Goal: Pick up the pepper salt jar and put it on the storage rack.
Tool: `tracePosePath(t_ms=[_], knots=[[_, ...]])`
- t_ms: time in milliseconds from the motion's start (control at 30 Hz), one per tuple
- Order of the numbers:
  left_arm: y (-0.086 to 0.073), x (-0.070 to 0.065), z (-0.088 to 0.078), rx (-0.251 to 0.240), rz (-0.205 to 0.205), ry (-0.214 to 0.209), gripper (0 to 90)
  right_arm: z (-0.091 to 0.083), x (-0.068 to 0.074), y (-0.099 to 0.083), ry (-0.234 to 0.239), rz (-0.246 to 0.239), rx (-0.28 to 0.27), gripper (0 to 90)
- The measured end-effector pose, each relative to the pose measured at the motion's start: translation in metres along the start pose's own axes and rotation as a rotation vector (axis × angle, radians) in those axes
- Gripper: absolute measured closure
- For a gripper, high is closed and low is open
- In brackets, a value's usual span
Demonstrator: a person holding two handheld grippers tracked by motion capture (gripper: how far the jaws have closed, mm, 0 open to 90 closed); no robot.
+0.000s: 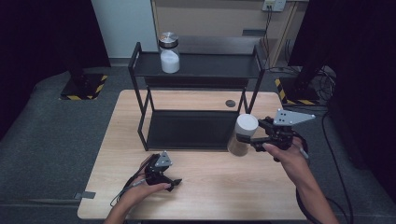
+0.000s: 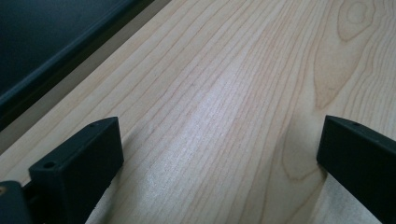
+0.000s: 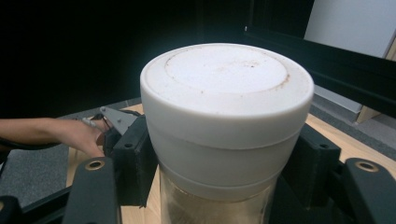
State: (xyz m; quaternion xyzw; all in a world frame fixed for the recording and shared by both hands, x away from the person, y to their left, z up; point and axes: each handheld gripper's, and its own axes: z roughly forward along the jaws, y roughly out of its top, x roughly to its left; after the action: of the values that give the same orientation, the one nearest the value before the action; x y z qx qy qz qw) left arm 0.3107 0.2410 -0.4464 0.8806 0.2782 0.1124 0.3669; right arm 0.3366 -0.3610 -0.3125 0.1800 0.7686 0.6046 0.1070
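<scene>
no readable text, label, brand, number or sign stands on anything in these views.

Light wood worktop (image 1: pixel 201 196) on grey carpet floor (image 1: pixel 46 140). Black two-tier metal shelf rack (image 1: pixel 140 93) stands at the worktop's far half. Black curtains (image 1: pixel 42 32) left and right, pale wall panel (image 1: pixel 123 23) and beige panel behind. Hazard-striped stand bases (image 1: pixel 84 88) on both sides. Wall socket (image 1: pixel 274 4) top right, cables trailing down. Room dim, worktop evenly lit.

The black shelf rack (image 1: pixel 196 100) walls off the table's (image 1: pixel 210 186) far half; the near half lies open.
</scene>
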Motion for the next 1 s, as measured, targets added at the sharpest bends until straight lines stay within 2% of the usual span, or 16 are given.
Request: tracePosePath(t_ms=[267, 467, 1000], knots=[[0.000, 0.000, 0.000, 0.000, 0.000, 0.000, 0.0, 0.001, -0.005, 0.009, 0.007, 0.000, -0.030, 36.1], [0.000, 0.000, 0.000, 0.000, 0.000, 0.000, 0.0, 0.004, -0.008, 0.023, 0.017, -0.010, -0.040, 36.1], [0.000, 0.000, 0.000, 0.000, 0.000, 0.000, 0.0, 0.016, -0.013, 0.082, 0.007, -0.031, -0.077, 36.1]])
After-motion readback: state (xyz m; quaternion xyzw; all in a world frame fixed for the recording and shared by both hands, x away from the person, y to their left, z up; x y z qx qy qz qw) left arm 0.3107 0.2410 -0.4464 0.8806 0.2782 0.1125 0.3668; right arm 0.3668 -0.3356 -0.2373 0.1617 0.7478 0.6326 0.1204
